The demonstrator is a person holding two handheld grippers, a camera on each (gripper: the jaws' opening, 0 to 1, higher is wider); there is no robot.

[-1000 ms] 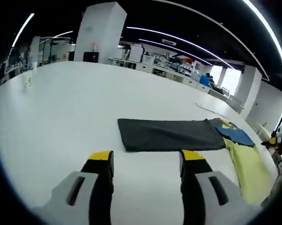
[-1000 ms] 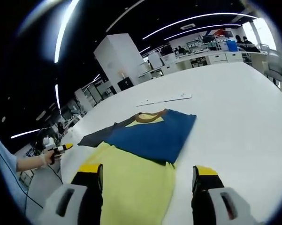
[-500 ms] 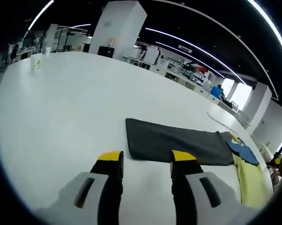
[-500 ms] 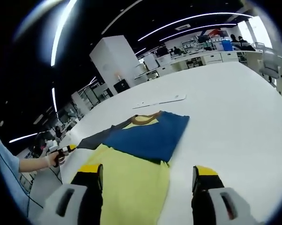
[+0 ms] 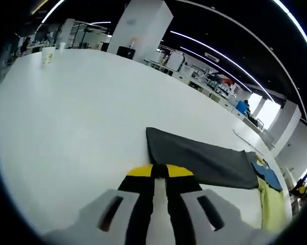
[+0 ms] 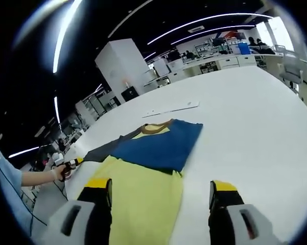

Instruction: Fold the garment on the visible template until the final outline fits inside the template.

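My left gripper (image 5: 160,171) fingers are clenched near the dark template (image 5: 199,162); right gripper (image 6: 161,189) (2 fingers spread) should pinch the garment (image 6: 148,196) hem evenly.

A wide white worktop (image 5: 66,117) carries the scene. Near its far left corner in the left gripper view stands a pale paper cup (image 5: 48,54). In the right gripper view a long flat white strip (image 6: 171,108) lies toward the far edge. Beyond stand a white pillar (image 6: 120,69), office desks (image 6: 219,61), and ceiling light strips (image 6: 204,23).
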